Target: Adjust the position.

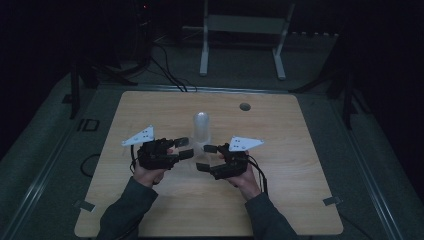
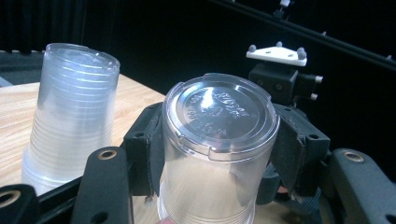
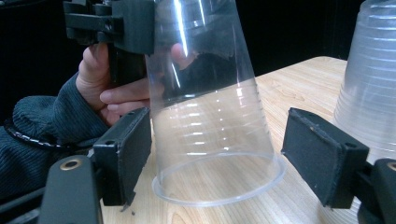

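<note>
Cup (image 3: 210, 116), clear, upside down, pinched near its base by left gripper (image 1: 184, 147); right gripper (image 1: 206, 157) jaws spread around its rim, not pressing. Cup stack (image 1: 201, 127) just beside.

1. Both forearms wear dark grey-blue ribbed knit sleeves (image 3: 42, 126), snug at the cuffs.
2. Left gripper (image 1: 184, 148): black, blocky body, two flat black jaws with round screw holes ringed in brass.
3. Right gripper (image 1: 206, 157): same black build; jaw pads are dark, thick and frayed at the edges.
4. Each carries a pale three-cornered plate (image 1: 139, 135) with small knobs on top.
5. Black cable (image 1: 260, 172) trails off the right one.
</note>
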